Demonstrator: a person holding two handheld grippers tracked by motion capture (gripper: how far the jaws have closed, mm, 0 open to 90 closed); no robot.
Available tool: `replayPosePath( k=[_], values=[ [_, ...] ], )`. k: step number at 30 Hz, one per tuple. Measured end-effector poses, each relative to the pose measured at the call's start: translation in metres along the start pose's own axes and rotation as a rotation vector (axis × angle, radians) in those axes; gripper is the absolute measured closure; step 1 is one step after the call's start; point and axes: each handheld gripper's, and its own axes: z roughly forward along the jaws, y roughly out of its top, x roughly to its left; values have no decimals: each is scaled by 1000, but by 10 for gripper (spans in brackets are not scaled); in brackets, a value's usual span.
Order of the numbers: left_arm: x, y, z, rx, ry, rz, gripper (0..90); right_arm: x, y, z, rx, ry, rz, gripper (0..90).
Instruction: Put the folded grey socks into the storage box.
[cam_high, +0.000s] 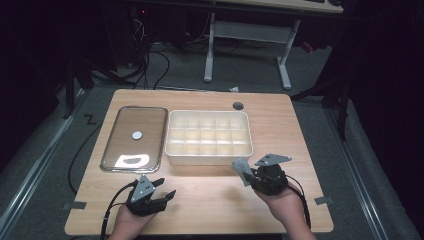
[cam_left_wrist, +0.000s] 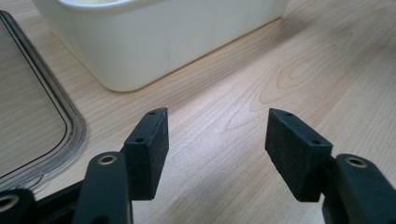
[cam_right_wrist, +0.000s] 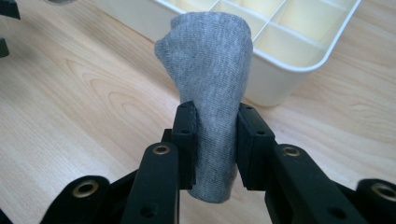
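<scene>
A rolled grey sock (cam_right_wrist: 212, 79) stands upright between the jaws of my right gripper (cam_right_wrist: 215, 140), which is shut on it. In the high view the grey sock (cam_high: 242, 170) is held by the right gripper (cam_high: 250, 175) just in front of the cream compartment bin (cam_high: 172, 142), near its front right corner. My left gripper (cam_high: 167, 189) rests at the table's front left. Its jaws stand wide apart in the left gripper view, where the left gripper (cam_left_wrist: 217, 135) has only bare wood between the pads (cam_left_wrist: 292, 149).
A clear lid (cam_high: 112, 145) with a round knob (cam_high: 137, 135) lies flat left of the bin. The cream bin's wall (cam_left_wrist: 187, 42) and the lid's rim (cam_left_wrist: 70, 126) lie just ahead of the left gripper. A round grommet hole (cam_high: 238, 105) sits at the table's back.
</scene>
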Motion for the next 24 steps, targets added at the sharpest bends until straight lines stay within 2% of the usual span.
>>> replayPosePath(
  k=[5, 13, 14, 15, 17, 18, 19, 20, 21, 22, 24],
  values=[
    [1, -1, -1, 2, -3, -4, 401, -8, 13, 0, 0, -10, 1, 724],
    [0, -2, 0, 2, -7, -2, 399, -21, 50, -2, 12, -27, 0, 724],
    [0, -2, 0, 6, -7, 2, 399, -23, 56, -1, 23, -21, 14, 724],
    [-1, -2, 0, 6, -7, 4, 399, -27, 67, 2, 56, -8, 20, 723],
    [-1, -2, 0, 6, -9, 6, 399, -29, 71, 5, 77, -3, 26, 723],
    [-1, -2, 0, 3, -9, 6, 399, -34, 81, 12, 125, -15, 35, 722],
    [-1, -2, 0, 3, -9, 7, 399, -34, 81, 12, 125, -15, 35, 722],
    [-1, -2, 0, 7, -11, 11, 400, -38, 88, 20, 158, -20, 53, 720],
    [-1, -2, 0, 7, -11, 11, 399, -38, 88, 20, 158, -20, 53, 720],
    [-1, -2, 0, 8, -10, 12, 400, -42, 94, 29, 192, -28, 52, 720],
    [-1, -2, 1, 10, -10, 16, 400, -43, 96, 33, 213, -30, 52, 719]
  ],
)
